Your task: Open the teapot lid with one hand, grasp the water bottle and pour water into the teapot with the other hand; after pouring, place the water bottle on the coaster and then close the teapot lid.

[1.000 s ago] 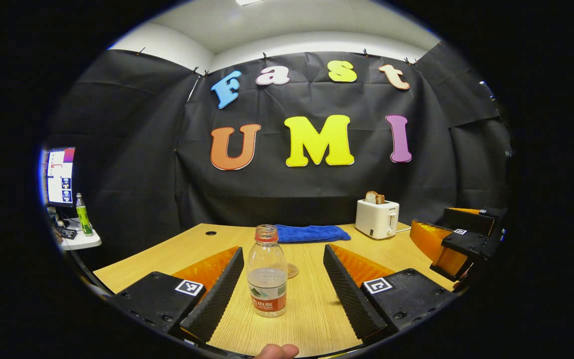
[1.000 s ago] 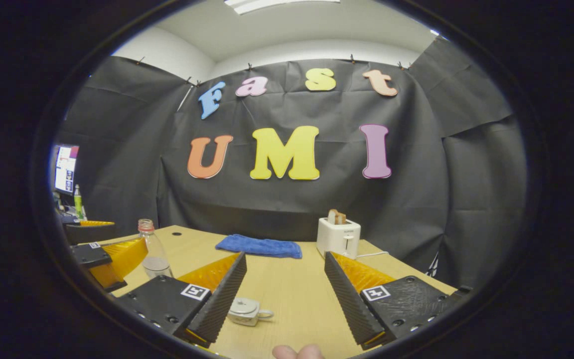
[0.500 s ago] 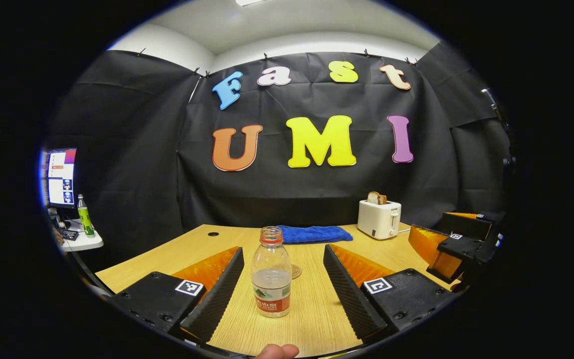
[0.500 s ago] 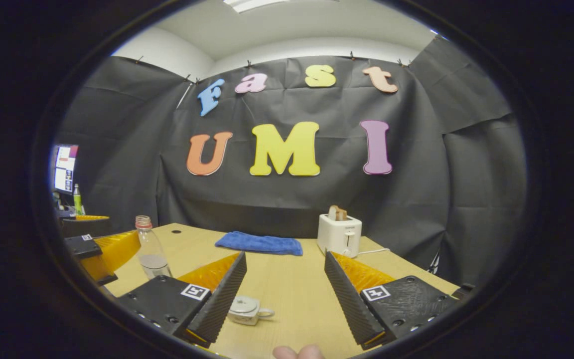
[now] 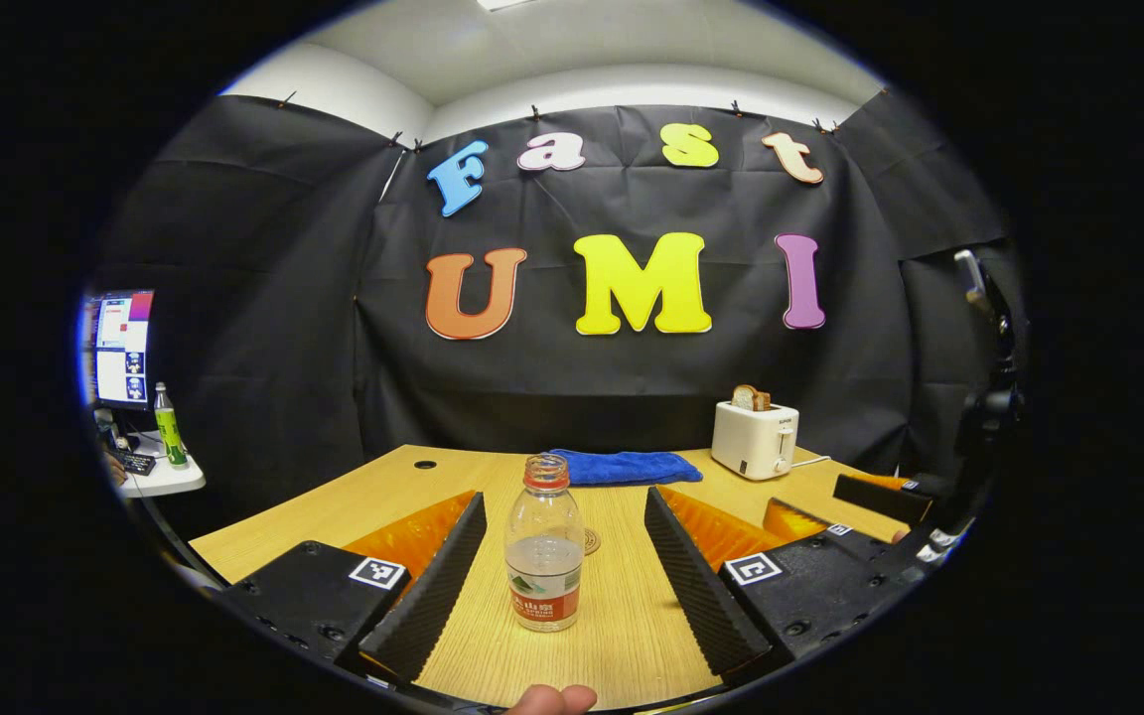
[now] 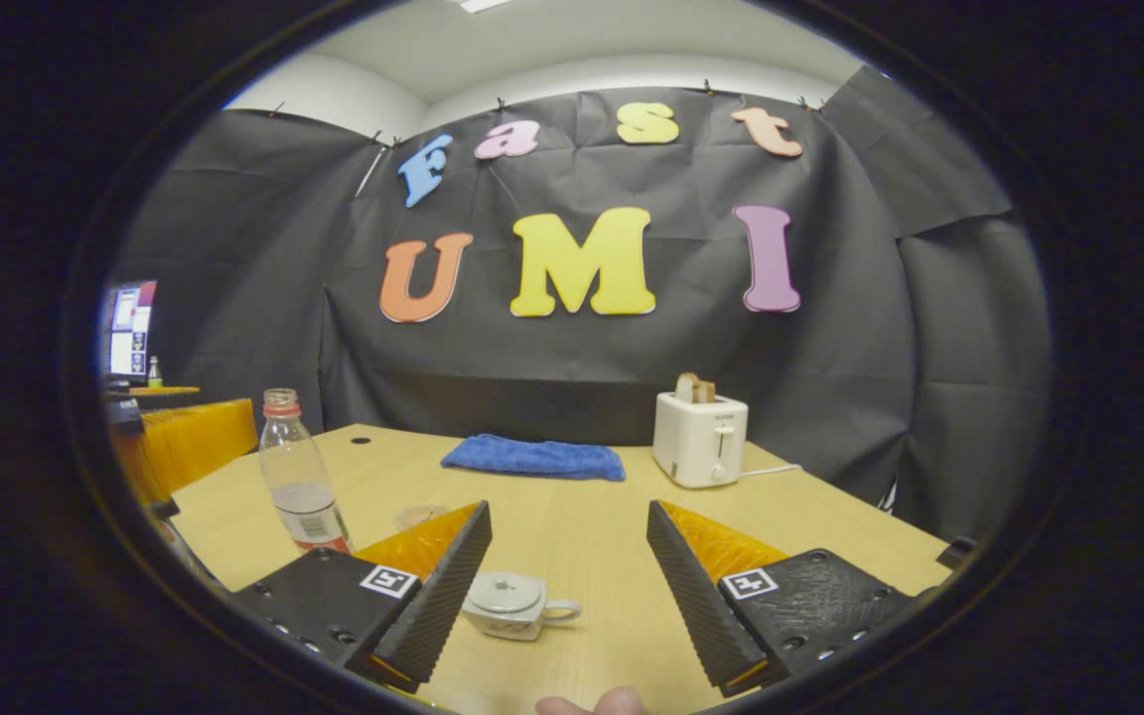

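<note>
In the left gripper view, the left gripper (image 5: 564, 586) had its jaws spread wide, gripping nothing, with the water bottle (image 5: 544, 542) standing upright on the tabletop (image 5: 373, 501) between the two fingers and touching neither. The bottle was uncapped and partly filled. Just behind it lay the round coaster (image 5: 590, 541), half hidden by the bottle. Farther back sat a blue cloth (image 5: 624, 465) and a white toaster (image 5: 754, 438) holding a slice of bread. The right gripper (image 5: 830, 521) showed low at that view's right edge.

In the right gripper view, the right gripper (image 6: 569, 591) was likewise released, its jaws wide apart. The small white teapot (image 6: 512, 605), lid on and handle pointing right, stood on the tabletop between the fingers, close beside the left one. The water bottle (image 6: 299, 484) stood off to the left, with the coaster (image 6: 420, 515) near it.
</note>
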`<state>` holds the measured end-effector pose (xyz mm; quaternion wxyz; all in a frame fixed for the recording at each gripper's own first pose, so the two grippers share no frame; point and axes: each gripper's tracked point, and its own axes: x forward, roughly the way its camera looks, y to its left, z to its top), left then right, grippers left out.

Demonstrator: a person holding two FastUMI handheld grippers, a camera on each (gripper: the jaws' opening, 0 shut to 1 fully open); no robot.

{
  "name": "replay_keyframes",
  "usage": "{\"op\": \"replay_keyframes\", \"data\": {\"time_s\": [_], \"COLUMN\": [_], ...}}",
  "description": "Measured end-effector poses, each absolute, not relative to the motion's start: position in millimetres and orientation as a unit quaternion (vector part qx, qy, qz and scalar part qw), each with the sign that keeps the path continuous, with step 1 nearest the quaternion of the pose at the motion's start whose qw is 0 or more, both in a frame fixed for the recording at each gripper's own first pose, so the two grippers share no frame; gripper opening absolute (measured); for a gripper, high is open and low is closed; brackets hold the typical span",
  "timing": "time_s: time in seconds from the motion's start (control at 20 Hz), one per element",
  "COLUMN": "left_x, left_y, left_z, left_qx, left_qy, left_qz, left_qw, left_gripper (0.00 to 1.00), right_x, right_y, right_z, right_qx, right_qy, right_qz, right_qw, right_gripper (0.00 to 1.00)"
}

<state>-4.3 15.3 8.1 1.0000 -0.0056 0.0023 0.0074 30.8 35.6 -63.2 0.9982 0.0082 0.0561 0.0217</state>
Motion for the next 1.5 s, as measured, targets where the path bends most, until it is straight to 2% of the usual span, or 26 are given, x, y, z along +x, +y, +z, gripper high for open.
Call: {"op": "replay_keyframes", "data": {"time_s": [0.4, 0.5, 0.7, 0.9, 1.0, 1.1, 1.2, 1.25, 1.5], "left_x": [-3.7, -3.9, -3.5, -2.6, -3.4, -2.5, -4.0, -4.3, 0.0], "left_y": [30.7, 31.9, 36.4, 39.0, 41.0, 41.6, 42.2, 42.3, 42.1], "left_z": [9.3, 10.2, 10.8, 10.6, 11.0, 10.0, 11.3, 11.5, 6.0], "left_qx": [-0.021, -0.02, -0.019, -0.02, -0.02, -0.02, -0.021, -0.021, -0.019], "left_qy": [0.005, 0.004, 0.003, 0.004, 0.004, 0.005, 0.004, 0.003, 0.008], "left_qz": [0.018, 0.02, 0.023, 0.027, 0.028, 0.028, 0.028, 0.028, 0.029], "left_qw": [1.0, 1.0, 1.0, 0.999, 0.999, 0.999, 0.999, 0.999, 0.999], "left_gripper": [1.0, 1.0, 1.0, 1.0, 1.0, 1.0, 1.0, 1.0, 1.0], "right_x": [59.2, 62.8, 69.1, 74.8, 76.9, 79.3, 76.7, 79.5, 77.2], "right_y": [58.7, 61.2, 69.5, 72.6, 74.7, 77.8, 76.1, 77.0, 80.8], "right_z": [-113.7, -120.8, -126.6, -129.6, -131.3, -135.9, -133.8, -135.5, -129.9], "right_qx": [-0.005, -0.012, -0.02, -0.027, -0.027, -0.031, -0.033, -0.033, -0.033], "right_qy": [0.108, 0.116, 0.123, 0.126, 0.129, 0.133, 0.128, 0.131, 0.121], "right_qz": [0.033, 0.033, 0.041, 0.042, 0.045, 0.053, 0.058, 0.059, 0.077], "right_qw": [0.994, 0.993, 0.991, 0.991, 0.99, 0.989, 0.989, 0.989, 0.989], "right_gripper": [0.98, 0.94, 0.68, 0.34, 0.32, 0.05, 0.09, 0.0, 0.0]}}
